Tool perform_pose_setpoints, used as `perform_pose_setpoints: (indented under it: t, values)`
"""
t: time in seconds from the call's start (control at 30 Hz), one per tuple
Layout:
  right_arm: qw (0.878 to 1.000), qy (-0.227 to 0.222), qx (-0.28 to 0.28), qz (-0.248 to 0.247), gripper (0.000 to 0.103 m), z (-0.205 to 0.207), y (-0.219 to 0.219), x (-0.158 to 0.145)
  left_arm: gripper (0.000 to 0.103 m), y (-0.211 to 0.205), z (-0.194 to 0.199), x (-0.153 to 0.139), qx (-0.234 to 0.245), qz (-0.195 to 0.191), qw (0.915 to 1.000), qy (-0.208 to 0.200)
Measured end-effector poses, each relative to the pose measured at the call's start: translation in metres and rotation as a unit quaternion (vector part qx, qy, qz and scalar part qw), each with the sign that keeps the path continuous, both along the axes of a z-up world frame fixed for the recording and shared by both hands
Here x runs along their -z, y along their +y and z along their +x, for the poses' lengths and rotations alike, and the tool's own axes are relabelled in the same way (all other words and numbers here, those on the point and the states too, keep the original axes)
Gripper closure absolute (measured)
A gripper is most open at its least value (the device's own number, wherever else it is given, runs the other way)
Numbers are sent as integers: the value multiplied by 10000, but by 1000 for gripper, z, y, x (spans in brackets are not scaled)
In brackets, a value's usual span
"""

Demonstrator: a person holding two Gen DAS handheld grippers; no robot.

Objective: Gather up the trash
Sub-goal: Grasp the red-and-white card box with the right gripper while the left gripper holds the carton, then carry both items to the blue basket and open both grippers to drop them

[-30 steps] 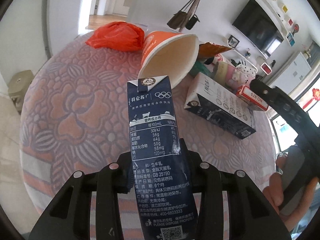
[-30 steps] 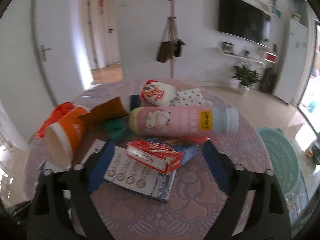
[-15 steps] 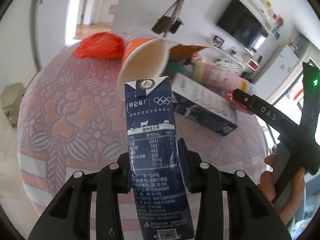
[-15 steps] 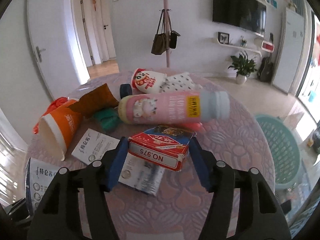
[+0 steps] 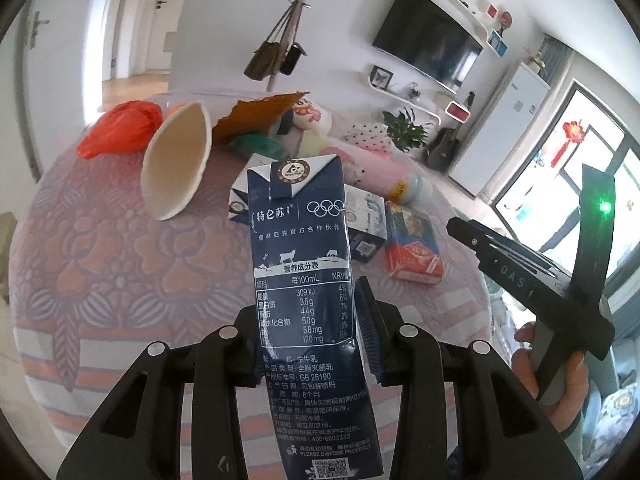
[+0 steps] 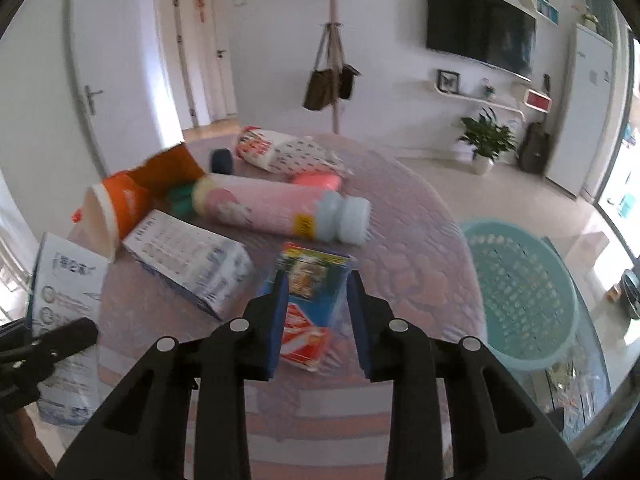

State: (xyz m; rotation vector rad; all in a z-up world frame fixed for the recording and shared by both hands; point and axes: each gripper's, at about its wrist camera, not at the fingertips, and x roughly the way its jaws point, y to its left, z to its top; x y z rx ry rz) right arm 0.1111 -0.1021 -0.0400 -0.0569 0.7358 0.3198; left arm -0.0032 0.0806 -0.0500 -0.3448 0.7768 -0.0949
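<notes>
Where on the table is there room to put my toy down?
Bare tablecloth lies on the near left, in front of the orange cup, and at the right edge past the pink bottle, beside the basket. The middle is crowded with cartons and wrappers.

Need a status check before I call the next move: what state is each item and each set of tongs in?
Left tongs: shut on navy milk carton, held upright.
Right tongs: straddling red-and-blue box; grip unclear, blurred.
Red-and-blue box: flat on table.
Orange cup: tipped on its side.
Second carton: lying flat.
Pink bottle: on its side, capped.
Teal basket: on floor, no trash visible inside.
</notes>
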Motion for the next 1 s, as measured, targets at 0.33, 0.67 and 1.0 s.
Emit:
perform_pose_setpoints:
  t: [0.33, 0.67, 1.0]
  values:
    - [9961, 845, 37, 261, 26, 21, 15, 29, 67, -4, -1, -2, -2, 68, 10000, -59]
    - [9948, 897, 249, -415, 40, 35, 40, 43, 67, -13, 5, -9, 95, 170, 9998, -82]
    - [9995, 269, 190, 15, 43, 20, -9, -4, 67, -41, 36, -40, 409, 335, 9978, -403]
